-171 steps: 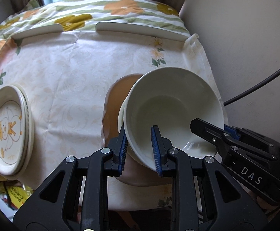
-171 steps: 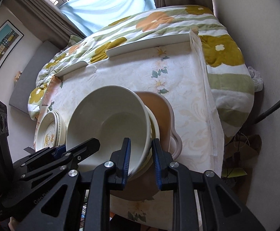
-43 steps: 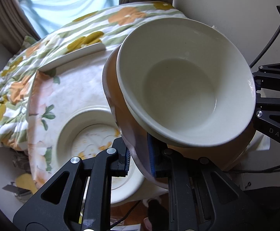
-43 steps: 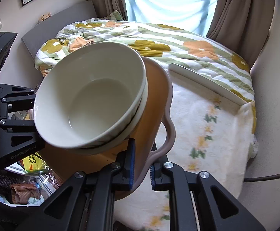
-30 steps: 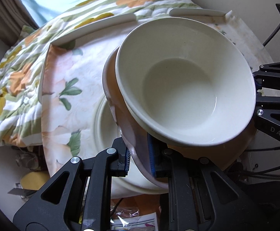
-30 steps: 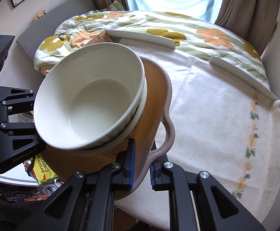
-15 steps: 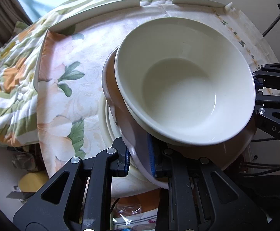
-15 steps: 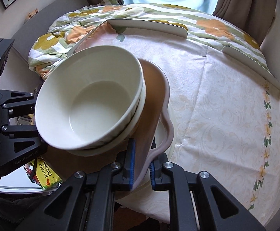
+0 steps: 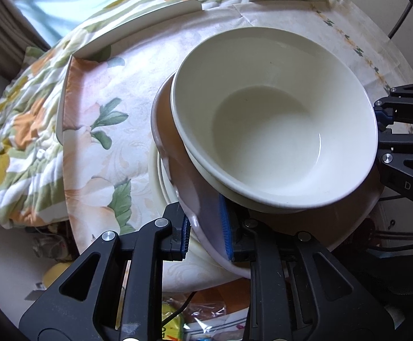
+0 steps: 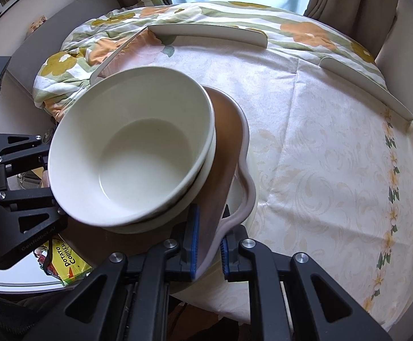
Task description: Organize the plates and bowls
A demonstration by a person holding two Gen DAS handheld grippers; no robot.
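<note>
Both grippers hold one brown plate with a pale wavy rim (image 9: 195, 199) (image 10: 229, 147). My left gripper (image 9: 205, 234) is shut on its left rim. My right gripper (image 10: 208, 243) is shut on its right rim. Two nested cream bowls (image 9: 274, 130) (image 10: 132, 153) sit on the plate. The plate hovers just above a stack of cream plates (image 9: 161, 182) (image 10: 252, 170) on the table; most of that stack is hidden under it.
The round table (image 10: 334, 156) has a pale floral cloth and white raised edge guards (image 10: 206, 32). A flowered quilt (image 9: 16, 119) lies beyond it. A snack bag (image 10: 64, 264) lies below the table edge. A wall and cable (image 9: 402, 20) are at the right.
Both grippers have carried the plate and bowls from the right of the table to the left, over the cream plate stack, and lowered them closer to it.
</note>
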